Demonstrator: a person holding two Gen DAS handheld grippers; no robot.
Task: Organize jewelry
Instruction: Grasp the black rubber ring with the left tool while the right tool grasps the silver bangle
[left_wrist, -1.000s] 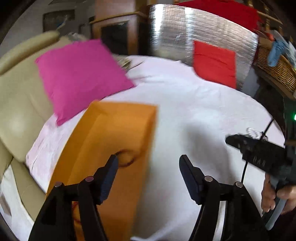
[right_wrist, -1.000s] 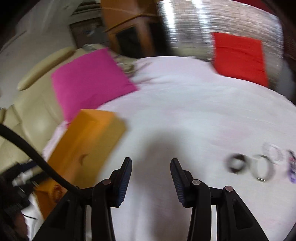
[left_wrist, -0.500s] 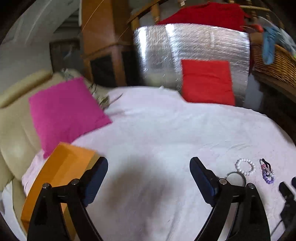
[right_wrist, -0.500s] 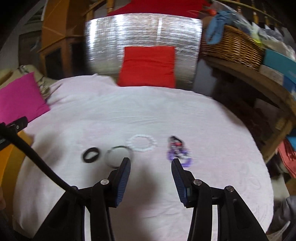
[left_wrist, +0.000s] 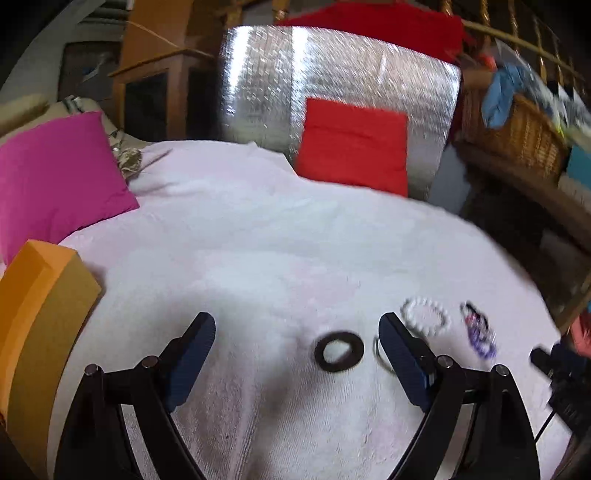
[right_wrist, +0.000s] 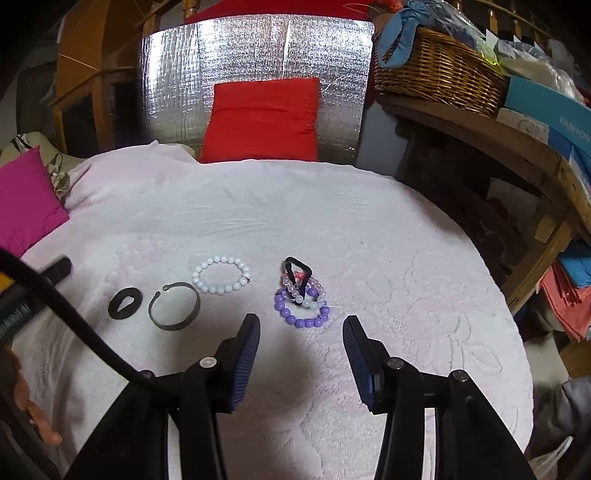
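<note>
Seen from the left wrist, no writing is readable; the left gripper (left_wrist: 297, 330) hangs over the white towel (left_wrist: 280, 236) with its jaws spread wide and nothing between them. One black ring (left_wrist: 339, 350) lies flat on the towel between the fingertips, closer to the right one, a white bead bracelet (left_wrist: 425, 317) and a blurred purple bead cluster (left_wrist: 479, 336) sit further right, and one orange box (left_wrist: 35, 314) stands at the left edge. From the right wrist, a blue box (right_wrist: 554, 110) on the shelf reads "FASHION", cut off at the edge. The right gripper (right_wrist: 301, 334) is open wide and empty, just short of the purple bead bracelet (right_wrist: 303, 314), which is tangled with a clear bead bracelet (right_wrist: 304, 290) and a black band (right_wrist: 297, 273). To the left lie the white bead bracelet (right_wrist: 220, 275), one dark metal cuff (right_wrist: 174, 310) and the black ring (right_wrist: 125, 302), in a row, apart.
</note>
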